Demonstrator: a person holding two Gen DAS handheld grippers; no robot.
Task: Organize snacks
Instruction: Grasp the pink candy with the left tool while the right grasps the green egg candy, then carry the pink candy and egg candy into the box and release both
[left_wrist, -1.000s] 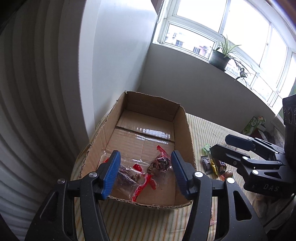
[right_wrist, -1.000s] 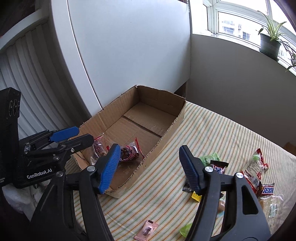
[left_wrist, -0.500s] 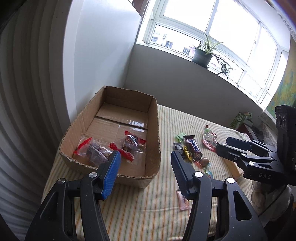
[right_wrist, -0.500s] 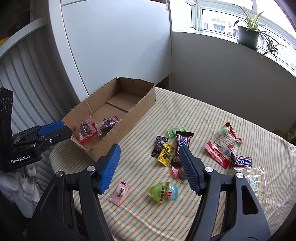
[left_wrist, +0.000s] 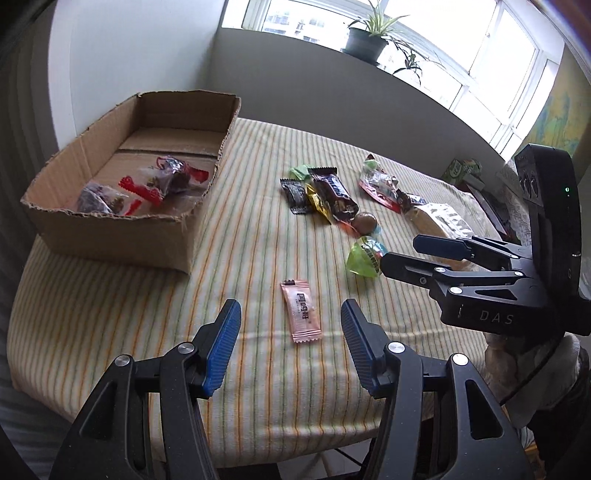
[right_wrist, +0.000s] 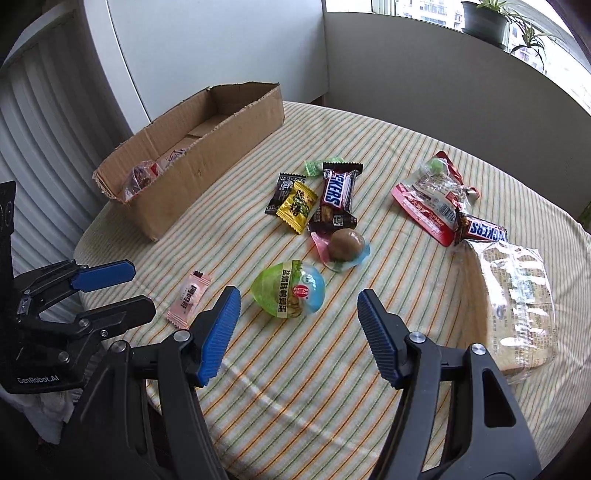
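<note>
An open cardboard box (left_wrist: 110, 232) (right_wrist: 207, 162) stands at the table's left and holds two clear red-edged packets (left_wrist: 99, 199) (left_wrist: 170, 177). Loose snacks lie on the striped cloth: a pink sachet (left_wrist: 301, 312) (right_wrist: 189, 298), a green egg-shaped pack (left_wrist: 364, 256) (right_wrist: 288, 293), a Snickers bar (left_wrist: 334, 195) (right_wrist: 337, 192), a yellow sachet (right_wrist: 297, 206) and a brown ball in clear wrap (right_wrist: 345, 243). My left gripper (left_wrist: 290, 304) (right_wrist: 142, 288) hovers open above the pink sachet. My right gripper (right_wrist: 298, 293) (left_wrist: 400, 250) hovers open above the green pack. Neither holds anything.
A red-and-clear packet (right_wrist: 428, 199), a second Snickers (right_wrist: 484, 230) and a clear bread pack (right_wrist: 517, 306) lie at the right. The table's near edge (left_wrist: 258, 443) is just below my fingers. A potted plant (left_wrist: 364, 40) stands on the windowsill behind.
Both grippers have swung away from the box, rightward and lower, and now hang over the loose snacks. Their jaws stand as wide as before. The snacks have not moved.
</note>
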